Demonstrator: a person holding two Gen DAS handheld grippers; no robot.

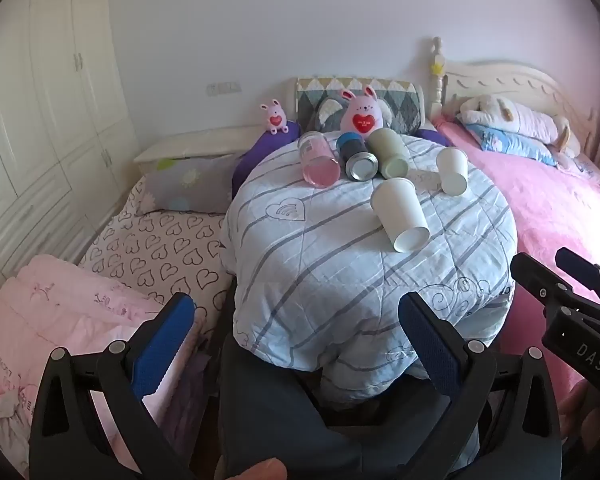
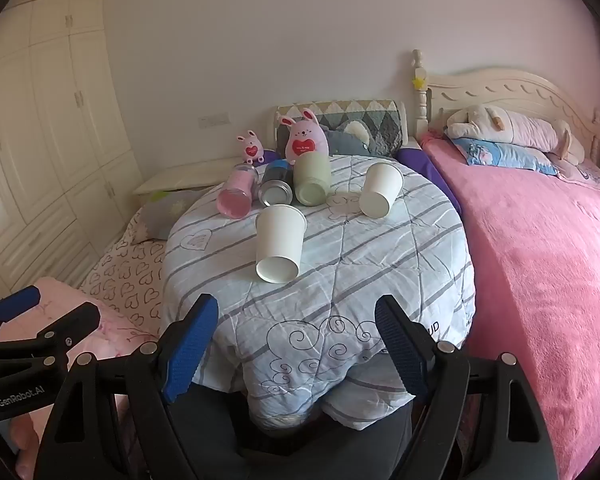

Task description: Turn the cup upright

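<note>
While both grippers are held low at the near edge of the scene, five cups are seen lying on their sides on a round table (image 2: 380, 248) draped in a pale blue quilt with grey stripes. The nearest white paper cup (image 2: 279, 243) rests near the middle of the tabletop, its closed base turned toward the cameras and its mouth facing away. A second white paper cup (image 2: 380, 195) lies further back and to the right, well apart from the first. Along the far edge three more are lined up side by side: a pink glass cup (image 2: 237, 195), a dark cup with a metal base (image 2: 276, 187) and a pale green cup (image 2: 311, 179) (the three appear to touch, though this cannot be confirmed).

The left gripper (image 1: 296, 344) is spread wide with nothing between its blue pads, and it is held short of the table. The right gripper (image 2: 296, 344) is likewise released and empty, aimed roughly at the nearest paper cup but well apart from it. Each gripper is caught at the edge of the other's view.

Behind the cups a large pink plush rabbit (image 2: 305, 141) with a red heart is propped up, and a smaller one (image 2: 252, 147) sits to its left. A bed with a pink blanket (image 2: 540, 248) is seen on the right, and white wardrobes (image 2: 40, 120) line the left wall.
</note>
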